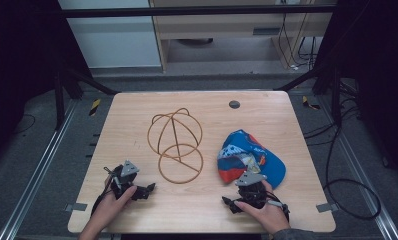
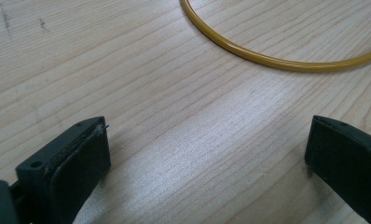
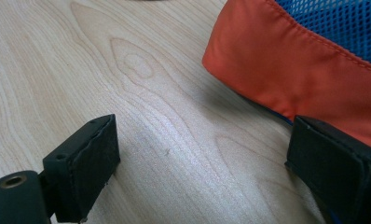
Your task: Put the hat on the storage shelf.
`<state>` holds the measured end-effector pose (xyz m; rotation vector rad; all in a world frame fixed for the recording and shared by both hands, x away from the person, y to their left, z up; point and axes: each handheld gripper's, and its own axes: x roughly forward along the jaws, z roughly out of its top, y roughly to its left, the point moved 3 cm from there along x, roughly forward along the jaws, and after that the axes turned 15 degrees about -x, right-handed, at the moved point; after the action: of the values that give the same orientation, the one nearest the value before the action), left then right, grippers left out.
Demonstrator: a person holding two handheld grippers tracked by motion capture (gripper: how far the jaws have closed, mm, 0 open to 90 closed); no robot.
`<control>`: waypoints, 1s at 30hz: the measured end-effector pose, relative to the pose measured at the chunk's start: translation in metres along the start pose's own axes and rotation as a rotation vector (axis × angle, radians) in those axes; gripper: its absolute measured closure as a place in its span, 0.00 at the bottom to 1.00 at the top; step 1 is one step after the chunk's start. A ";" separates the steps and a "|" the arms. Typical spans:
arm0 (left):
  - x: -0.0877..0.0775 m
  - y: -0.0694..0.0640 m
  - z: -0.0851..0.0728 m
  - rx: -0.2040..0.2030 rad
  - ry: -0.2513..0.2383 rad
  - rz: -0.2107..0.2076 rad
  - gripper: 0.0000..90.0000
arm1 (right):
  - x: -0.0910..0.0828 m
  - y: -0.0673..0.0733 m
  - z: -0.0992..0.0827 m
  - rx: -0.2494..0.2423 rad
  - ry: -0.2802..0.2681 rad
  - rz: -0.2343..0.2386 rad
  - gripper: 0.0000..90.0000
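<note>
Cap (image 1: 249, 157) beside open rt hand-held gripper (image 3: 202, 158)

Pale wooden table (image 1: 137, 210) with rounded corners, a small dark round cap (image 1: 234, 104) set near its far edge. Underneath, grey floor (image 1: 47, 150), metal rails (image 1: 32, 185) along both sides, yellow-black tape strips (image 1: 94, 106) beside the far corners. Black frame bar (image 1: 197, 11) across the top, dark curtains (image 1: 17, 60) left and right. Behind, a white panel (image 1: 112, 40) and light wood cabinet (image 1: 222, 30). Loose black cables (image 1: 352, 200) coiled on the right. Dim, even lighting.
</note>
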<state>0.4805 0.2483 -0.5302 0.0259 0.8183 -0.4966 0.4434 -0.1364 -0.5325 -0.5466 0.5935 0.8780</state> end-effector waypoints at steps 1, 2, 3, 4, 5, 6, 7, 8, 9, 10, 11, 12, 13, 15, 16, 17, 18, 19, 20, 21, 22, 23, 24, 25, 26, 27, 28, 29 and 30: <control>0.000 0.000 0.000 0.000 0.000 0.000 0.00 | 0.000 0.000 0.000 0.000 0.000 0.000 0.10; 0.000 0.000 0.000 0.000 0.000 0.000 0.00 | 0.000 0.000 0.000 0.000 0.000 0.000 0.10; 0.000 0.000 0.000 0.000 0.000 0.000 0.00 | 0.000 0.000 0.000 0.000 0.000 0.000 0.10; 0.000 0.000 0.000 0.001 0.000 0.000 0.00 | 0.000 0.000 0.000 0.000 0.000 0.000 0.10; 0.000 0.000 0.000 0.001 0.000 0.000 0.00 | 0.000 0.000 0.000 0.000 0.000 0.000 0.10; 0.000 0.000 0.000 0.000 0.000 0.000 0.00 | 0.000 0.000 0.000 0.000 0.000 0.000 0.10; 0.000 0.000 0.000 0.000 0.000 0.000 0.00 | 0.000 0.000 0.000 0.003 0.001 -0.001 0.10; 0.000 0.000 0.000 -0.004 -0.004 -0.001 0.00 | 0.000 0.000 0.000 0.004 0.001 -0.002 0.10; 0.000 0.000 0.000 -0.003 -0.003 0.000 0.00 | 0.000 0.001 0.000 0.007 0.002 -0.003 0.10; 0.000 0.000 0.000 -0.003 -0.003 -0.001 0.00 | 0.000 0.001 0.000 0.008 0.003 -0.004 0.10; 0.000 0.000 0.000 -0.003 -0.003 -0.001 0.00 | 0.000 0.001 0.000 0.008 0.003 -0.004 0.10; 0.000 0.000 0.000 -0.003 -0.002 0.000 0.00 | -0.001 0.001 0.000 0.009 0.003 -0.005 0.10; 0.000 0.000 0.000 -0.002 -0.002 0.000 0.00 | -0.001 0.001 0.000 0.005 0.007 -0.006 0.10; 0.000 0.000 0.000 -0.002 -0.002 -0.001 0.00 | -0.003 0.000 0.000 -0.003 0.028 -0.001 0.11; 0.000 0.000 0.000 -0.002 -0.002 -0.001 0.00 | -0.004 0.000 0.001 -0.006 0.035 -0.005 0.11; 0.000 0.000 0.000 -0.002 -0.001 0.000 0.00 | -0.006 0.001 0.001 -0.010 0.029 -0.008 0.12; 0.000 0.000 0.000 -0.002 -0.002 -0.001 0.00 | -0.008 0.001 0.003 -0.012 0.012 -0.008 0.12; 0.000 0.000 0.000 -0.004 -0.003 0.000 0.00 | -0.010 0.001 0.004 -0.011 -0.004 -0.007 0.12; 0.000 0.000 0.000 -0.004 -0.003 -0.001 0.00 | -0.016 0.002 0.005 -0.001 -0.026 -0.007 0.13; 0.000 0.000 0.000 -0.003 -0.002 0.000 0.00 | -0.016 0.002 0.005 -0.001 -0.026 -0.007 0.13; 0.000 0.000 0.000 -0.002 -0.001 0.000 0.00 | -0.019 0.003 0.005 0.002 -0.029 -0.009 0.13; 0.000 0.000 0.000 -0.002 -0.002 0.000 0.00 | -0.026 0.003 0.005 -0.001 -0.038 -0.024 0.13; 0.000 0.000 0.000 -0.002 -0.001 0.000 0.00 | -0.030 0.003 0.005 0.006 -0.043 -0.027 0.13; 0.000 0.000 0.000 -0.002 -0.001 0.000 0.00 | -0.030 0.003 0.005 0.006 -0.043 -0.027 0.13; 0.000 0.000 0.000 0.000 0.001 0.001 0.00 | -0.038 0.001 0.003 0.005 -0.038 -0.042 0.13; 0.000 0.000 0.000 -0.002 -0.002 0.000 0.00 | -0.042 -0.001 0.003 -0.004 -0.030 -0.053 0.13; 0.000 0.000 0.000 -0.002 -0.002 0.000 0.00 | -0.042 -0.001 0.003 -0.004 -0.030 -0.053 0.13; 0.000 0.000 0.000 -0.001 -0.001 0.001 0.00 | -0.046 -0.004 0.003 -0.007 -0.023 -0.064 0.14; 0.000 0.000 0.000 -0.002 -0.002 0.000 0.00 | -0.057 -0.013 0.004 -0.001 -0.020 -0.080 0.13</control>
<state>0.4804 0.2481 -0.5303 0.0238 0.8170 -0.4958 0.4264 -0.1712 -0.4890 -0.5580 0.5499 0.8069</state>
